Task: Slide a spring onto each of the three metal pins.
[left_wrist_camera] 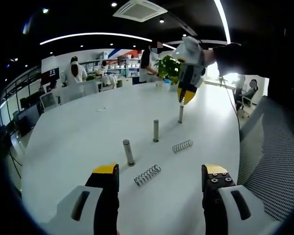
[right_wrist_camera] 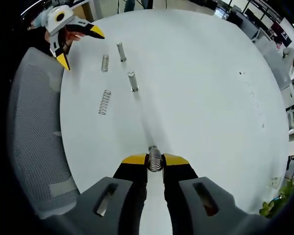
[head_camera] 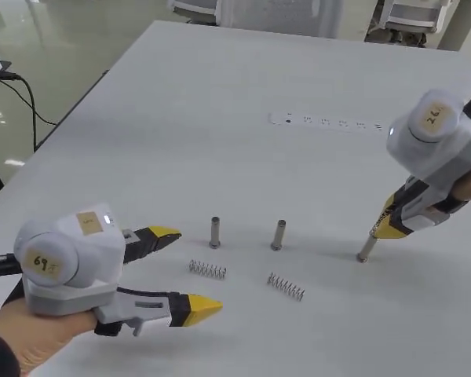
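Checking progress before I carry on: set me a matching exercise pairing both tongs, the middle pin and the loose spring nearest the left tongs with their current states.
Things
1. left tongs
2. right tongs
3. middle pin
4. spring nearest the left tongs

States
A. lying flat on the table
B. shut on a second spring
C. open, holding nothing
D. standing upright with no spring on it

Pairs: 1-C, 2-B, 3-D, 4-A

Left gripper (head_camera: 192,269) low, level, jaws wide apart. Right gripper (head_camera: 382,226) angled down, jaws clamping spring (right_wrist_camera: 155,160).
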